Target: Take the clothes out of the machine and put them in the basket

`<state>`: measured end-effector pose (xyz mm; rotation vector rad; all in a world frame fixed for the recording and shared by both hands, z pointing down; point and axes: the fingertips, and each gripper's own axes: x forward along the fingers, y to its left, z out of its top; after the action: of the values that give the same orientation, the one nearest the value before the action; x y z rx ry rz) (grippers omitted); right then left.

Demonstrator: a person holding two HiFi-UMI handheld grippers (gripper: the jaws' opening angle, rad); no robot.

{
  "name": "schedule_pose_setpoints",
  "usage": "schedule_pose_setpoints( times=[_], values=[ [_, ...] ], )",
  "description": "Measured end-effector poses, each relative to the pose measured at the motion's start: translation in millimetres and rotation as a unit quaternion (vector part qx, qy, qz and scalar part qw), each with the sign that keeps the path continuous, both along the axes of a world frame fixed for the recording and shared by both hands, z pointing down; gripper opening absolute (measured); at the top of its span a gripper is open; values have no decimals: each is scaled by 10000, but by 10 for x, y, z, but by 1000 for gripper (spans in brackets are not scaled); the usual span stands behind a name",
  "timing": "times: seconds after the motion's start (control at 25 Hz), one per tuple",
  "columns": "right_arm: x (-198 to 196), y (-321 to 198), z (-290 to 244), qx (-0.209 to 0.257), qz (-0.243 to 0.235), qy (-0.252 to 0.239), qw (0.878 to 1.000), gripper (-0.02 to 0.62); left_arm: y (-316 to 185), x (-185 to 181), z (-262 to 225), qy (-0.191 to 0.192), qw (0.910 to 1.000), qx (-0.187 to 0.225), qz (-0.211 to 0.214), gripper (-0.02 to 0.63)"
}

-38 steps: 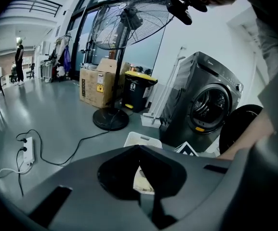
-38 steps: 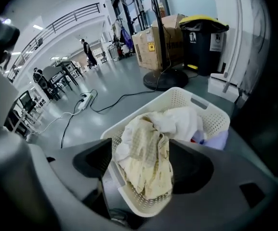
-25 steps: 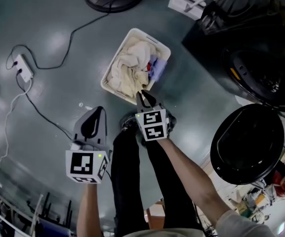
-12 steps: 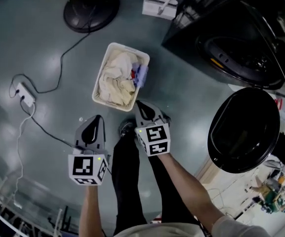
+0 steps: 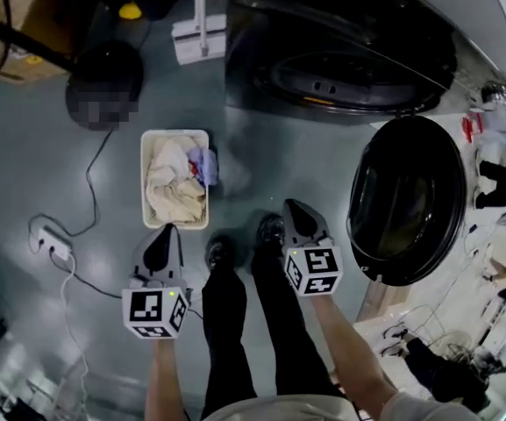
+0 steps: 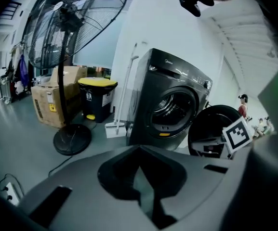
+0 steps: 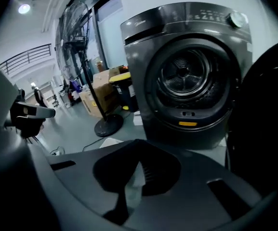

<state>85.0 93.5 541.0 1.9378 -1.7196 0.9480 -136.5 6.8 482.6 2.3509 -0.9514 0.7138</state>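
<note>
The white basket (image 5: 174,135) stands on the floor, filled with cream clothes (image 5: 172,187) and a bluish piece. My left gripper (image 5: 165,229) hangs just below its near edge, jaws shut and empty (image 6: 139,148). Well right of the basket, my right gripper (image 5: 289,203) is shut on nothing (image 7: 138,141) and points at the dark washing machine (image 7: 191,81). The machine (image 5: 349,51) stands open, its round door (image 5: 406,200) swung to the right. No clothes show in the metal drum (image 7: 189,76) from here.
My legs and shoes (image 5: 235,314) stand between the grippers. A standing fan (image 6: 71,138) with a round base (image 5: 103,82), a white dustpan (image 5: 198,38), cardboard boxes (image 6: 52,102) and a yellow-lidded bin (image 6: 96,97) sit left of the machine. A power strip (image 5: 49,242) with cables lies at left.
The head view has swung toward the machine. My right gripper has left the basket's edge and moved right toward the open door. The left gripper has moved up closer to the basket.
</note>
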Motion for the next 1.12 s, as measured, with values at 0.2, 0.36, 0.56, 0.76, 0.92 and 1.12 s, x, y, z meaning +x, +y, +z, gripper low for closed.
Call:
schedule_pose_setpoints(
  times=[0.2, 0.36, 0.56, 0.76, 0.92, 1.12],
  values=[
    [613, 357, -477, 141, 495, 246, 9984, 23, 12, 474, -275, 35, 9993, 29, 380, 18],
    [844, 481, -950, 346, 610, 388, 9968, 23, 7, 820, -608, 75, 9981, 200, 585, 18],
    [983, 436, -1465, 605, 644, 386, 9953, 23, -49, 1149, -1118, 151, 9962, 455, 725, 18],
    [1143, 441, -2093, 840, 680, 428, 9932, 23, -38, 1377, -1710, 246, 9936, 746, 807, 18],
    [1282, 327, -2648, 1155, 594, 632, 9895, 23, -142, 1511, -2224, 360, 9905, 1054, 809, 18],
    [1360, 382, -3288, 1361, 551, 762, 9862, 23, -66, 1600, -2801, 410, 9878, 1251, 827, 18]
  ],
)
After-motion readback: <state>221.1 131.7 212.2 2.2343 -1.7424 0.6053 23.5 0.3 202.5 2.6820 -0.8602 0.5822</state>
